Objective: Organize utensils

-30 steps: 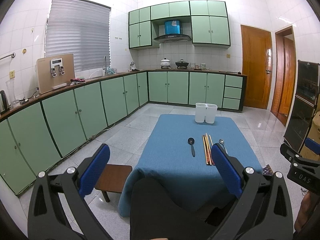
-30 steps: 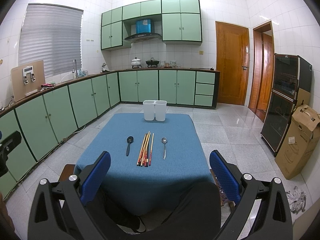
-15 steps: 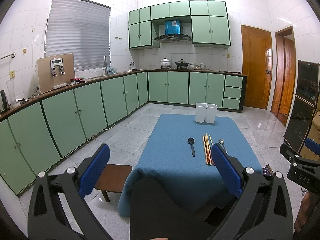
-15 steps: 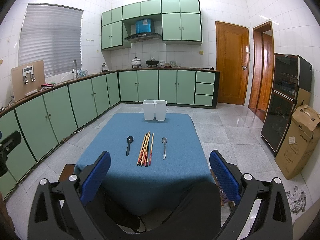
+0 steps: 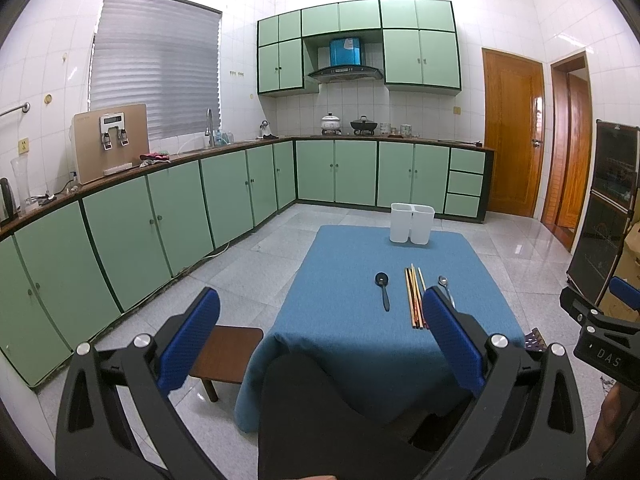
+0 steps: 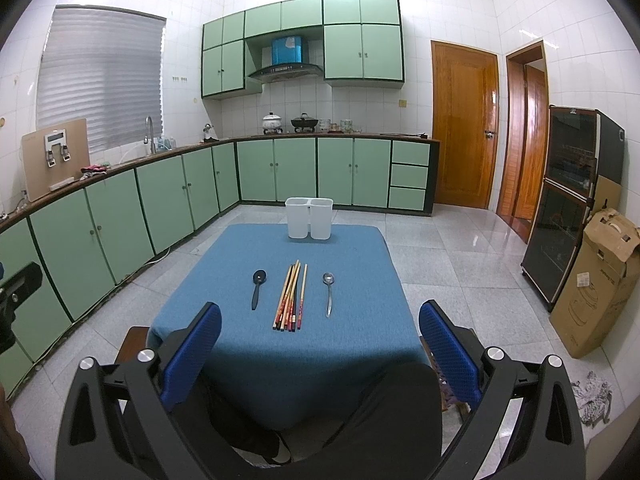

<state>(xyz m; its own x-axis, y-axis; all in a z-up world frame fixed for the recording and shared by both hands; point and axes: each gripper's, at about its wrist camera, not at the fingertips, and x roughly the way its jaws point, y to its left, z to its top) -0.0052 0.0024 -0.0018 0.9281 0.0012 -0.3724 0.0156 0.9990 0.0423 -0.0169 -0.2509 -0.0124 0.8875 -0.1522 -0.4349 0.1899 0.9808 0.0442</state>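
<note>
A low table under a blue cloth (image 6: 240, 344) carries a black spoon (image 6: 257, 287), a bundle of several chopsticks (image 6: 291, 298) and a metal spoon (image 6: 328, 292), lying side by side. A white two-compartment holder (image 6: 309, 223) stands at the table's far edge. In the left wrist view the same black spoon (image 5: 383, 288), chopsticks (image 5: 414, 296), metal spoon (image 5: 443, 281) and holder (image 5: 412, 223) appear. My right gripper (image 6: 319, 334) and left gripper (image 5: 320, 326) both hang open and empty, well short of the table's near edge, above a person's dark-clothed knees.
Green base cabinets (image 6: 168, 200) run along the left and back walls. A small brown stool (image 5: 226, 354) stands left of the table. A black appliance cabinet (image 6: 568, 208) and a cardboard box (image 6: 600, 280) stand at the right. Grey tiled floor surrounds the table.
</note>
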